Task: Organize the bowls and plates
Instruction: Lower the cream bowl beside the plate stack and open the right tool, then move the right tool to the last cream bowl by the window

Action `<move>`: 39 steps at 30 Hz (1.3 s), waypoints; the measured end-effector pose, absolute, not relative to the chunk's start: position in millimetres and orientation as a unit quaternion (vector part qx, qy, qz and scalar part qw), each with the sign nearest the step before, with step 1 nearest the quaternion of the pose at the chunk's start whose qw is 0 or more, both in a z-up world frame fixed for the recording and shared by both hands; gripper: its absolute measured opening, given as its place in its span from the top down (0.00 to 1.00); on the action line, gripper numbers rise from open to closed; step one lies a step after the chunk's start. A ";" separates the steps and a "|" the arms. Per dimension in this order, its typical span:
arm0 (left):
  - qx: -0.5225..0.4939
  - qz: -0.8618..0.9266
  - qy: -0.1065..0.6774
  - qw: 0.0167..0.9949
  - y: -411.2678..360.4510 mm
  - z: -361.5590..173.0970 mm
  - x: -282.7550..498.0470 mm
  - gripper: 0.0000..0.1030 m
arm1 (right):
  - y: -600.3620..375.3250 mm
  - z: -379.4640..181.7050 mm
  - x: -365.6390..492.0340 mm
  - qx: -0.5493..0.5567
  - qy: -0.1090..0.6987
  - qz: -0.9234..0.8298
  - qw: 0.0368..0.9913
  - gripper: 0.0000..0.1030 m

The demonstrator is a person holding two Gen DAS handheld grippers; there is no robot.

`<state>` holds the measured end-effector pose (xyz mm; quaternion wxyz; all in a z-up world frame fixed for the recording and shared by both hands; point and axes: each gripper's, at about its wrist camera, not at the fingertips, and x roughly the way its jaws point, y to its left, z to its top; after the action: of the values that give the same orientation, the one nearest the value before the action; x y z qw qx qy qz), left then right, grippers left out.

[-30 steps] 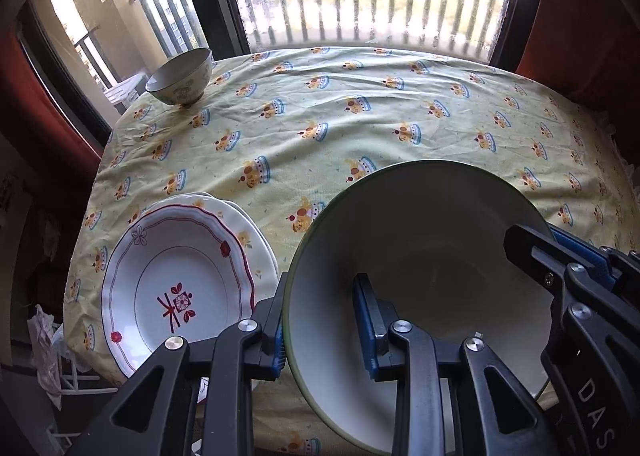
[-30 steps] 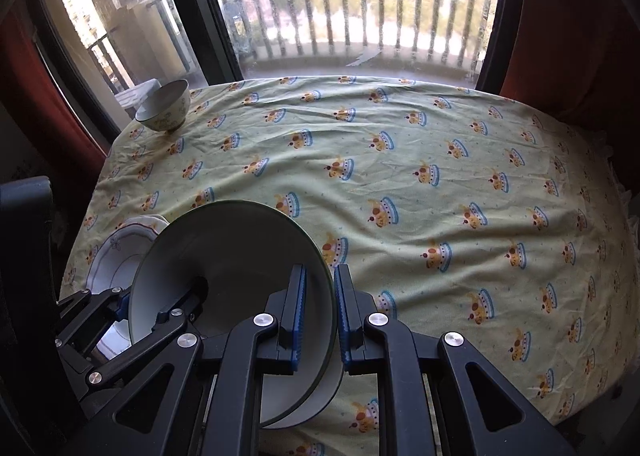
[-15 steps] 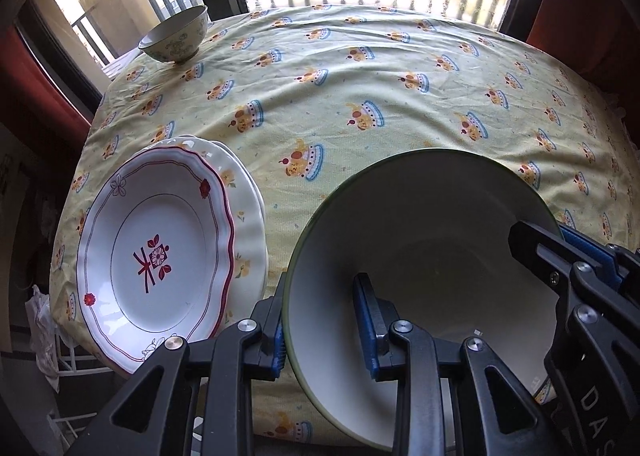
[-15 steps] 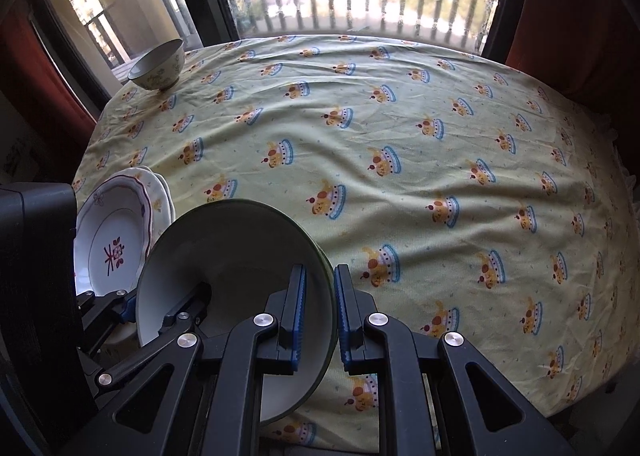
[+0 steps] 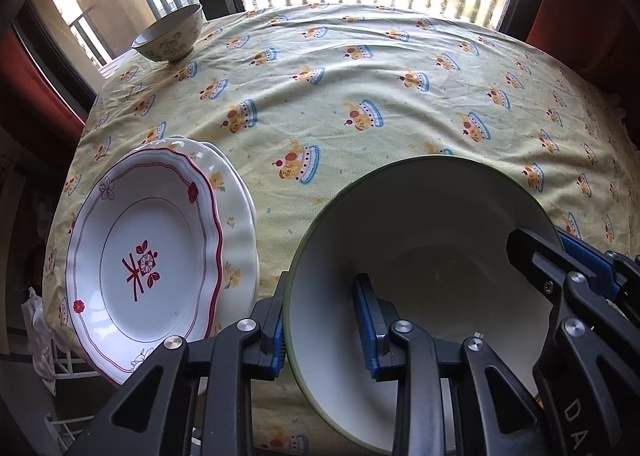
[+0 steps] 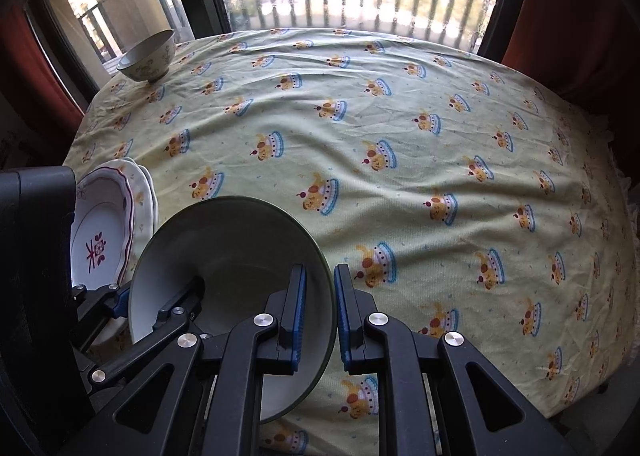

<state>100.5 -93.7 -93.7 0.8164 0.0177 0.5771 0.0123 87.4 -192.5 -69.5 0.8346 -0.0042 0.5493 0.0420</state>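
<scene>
I hold green-rimmed bowl point(image 5: 420, 256) over near bench edge, both jaws clamped on rim: left gripper point(image 5: 322, 330) on left side, right gripper point(image 6: 320, 314) on right. Small patterned bowl point(image 5: 168, 37) sits far-left corner (likely stacking target), nearer left gripper; plate stack point(image 5: 160, 256) just left.

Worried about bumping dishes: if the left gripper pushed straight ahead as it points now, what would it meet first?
Probably nothing soon. The left gripper, clamped on the large bowl, faces bare tablecloth. The plate stack and small bowl sit left of that line, though depth is unclear.
</scene>
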 end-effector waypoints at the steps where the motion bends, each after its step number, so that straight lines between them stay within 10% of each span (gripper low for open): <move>1: 0.016 0.010 0.577 0.816 -93.3 -93.8 100.4 0.68 | -192.5 -69.5 87.6 -0.002 0.549 0.042 0.834 0.80; 13: 0.009 -0.007 0.561 0.827 -80.6 -65.9 94.2 0.25 | -183.8 -57.4 87.2 0.025 0.547 0.053 0.835 0.39; 39: 0.028 -0.055 0.532 0.845 31.3 -20.1 133.0 0.18 | -79.2 -13.4 121.5 0.055 0.530 0.002 0.846 0.29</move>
<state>133.0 31.3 -20.1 0.8448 0.0279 0.5315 -0.0550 121.5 -79.2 -13.4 0.8460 0.0547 0.5303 0.0021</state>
